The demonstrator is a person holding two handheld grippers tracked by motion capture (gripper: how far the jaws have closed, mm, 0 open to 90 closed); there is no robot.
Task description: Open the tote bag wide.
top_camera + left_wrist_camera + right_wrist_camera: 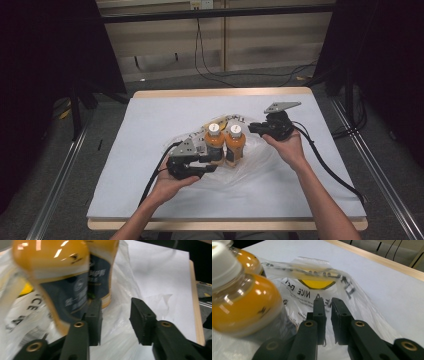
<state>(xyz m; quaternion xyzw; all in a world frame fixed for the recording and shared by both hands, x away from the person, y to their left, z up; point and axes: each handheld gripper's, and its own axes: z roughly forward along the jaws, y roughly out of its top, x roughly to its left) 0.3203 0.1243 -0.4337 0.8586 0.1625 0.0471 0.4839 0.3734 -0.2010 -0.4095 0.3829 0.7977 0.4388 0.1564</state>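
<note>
Two orange drink bottles with white caps, one on the left (215, 144) and one on the right (235, 146), stand side by side on a clear printed plastic bag (260, 161) in mid-table. My left gripper (212, 164) reaches in from the lower left and is open. In the left gripper view my left gripper (116, 321) has bag film under its gap, and the nearer bottle (57, 275) is just outside its left jaw. My right gripper (251, 128) sits beside the right bottle. In the right gripper view my right gripper (329, 313) has its jaws nearly together on the bag (312, 287), and a bottle (244, 302) is close at left.
A pale sheet (150, 125) covers the wooden table, whose edge (220, 93) runs along the far side. Black cables (325, 165) trail from both grippers. Dark stands and floor cables lie beyond the table.
</note>
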